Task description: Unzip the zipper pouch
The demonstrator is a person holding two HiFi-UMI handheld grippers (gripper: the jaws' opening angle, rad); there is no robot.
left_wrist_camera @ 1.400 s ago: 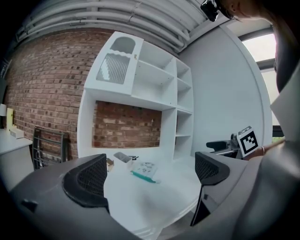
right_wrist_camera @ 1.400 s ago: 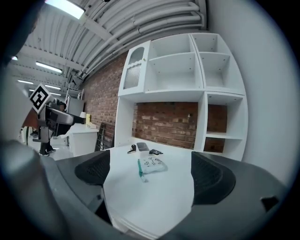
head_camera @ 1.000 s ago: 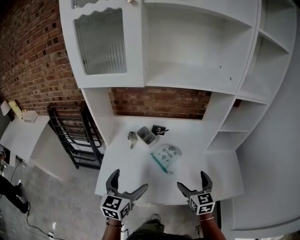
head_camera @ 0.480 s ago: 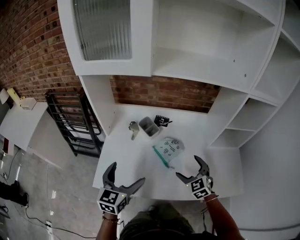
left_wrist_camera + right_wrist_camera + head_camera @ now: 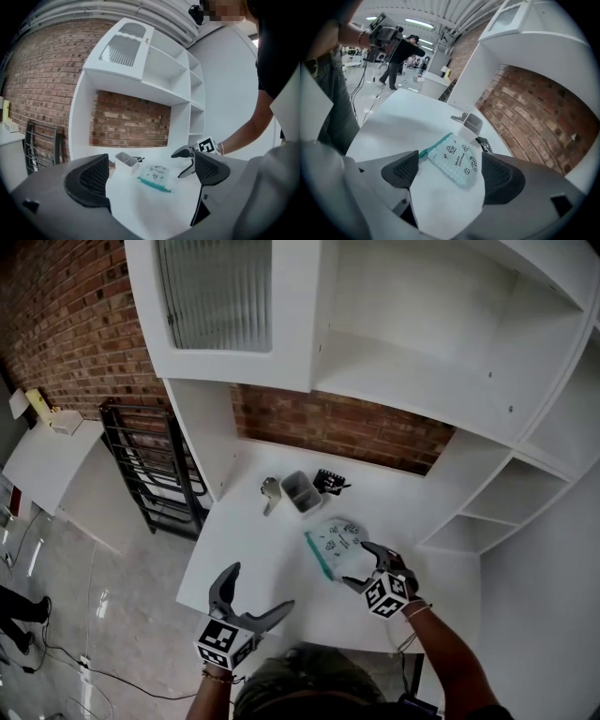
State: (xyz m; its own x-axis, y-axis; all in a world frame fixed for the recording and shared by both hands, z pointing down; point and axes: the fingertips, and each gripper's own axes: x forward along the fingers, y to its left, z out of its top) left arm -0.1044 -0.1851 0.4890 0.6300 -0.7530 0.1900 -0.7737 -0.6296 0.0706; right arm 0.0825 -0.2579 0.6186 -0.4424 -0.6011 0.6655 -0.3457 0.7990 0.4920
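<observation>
Pouch: the zipper pouch (image 5: 336,545) lies flat on the white tabletop (image 5: 239,549); its teal zipper edge (image 5: 317,563) is on the side towards my left gripper.
Right gripper: my right gripper (image 5: 356,563) hangs tilted down just beside the pouch's near end. Its jaws are wide but have just been closing. The pouch's end sits between them, and the pads touch nothing.
Left gripper: my left gripper (image 5: 261,589) is well apart from the pouch on its zipper side, spread wide and empty.
Risk, dragging: nothing pins the pouch, so I judge that pulling the zip one-handed would slide the whole pouch.
Risk, wrong bite: I cannot make out the pull tab, so I may pinch only cloth.
Risk, neighbours: the grey bin (image 5: 298,491) stands near, beyond the pouch, and a shoved pouch could hit it.
</observation>
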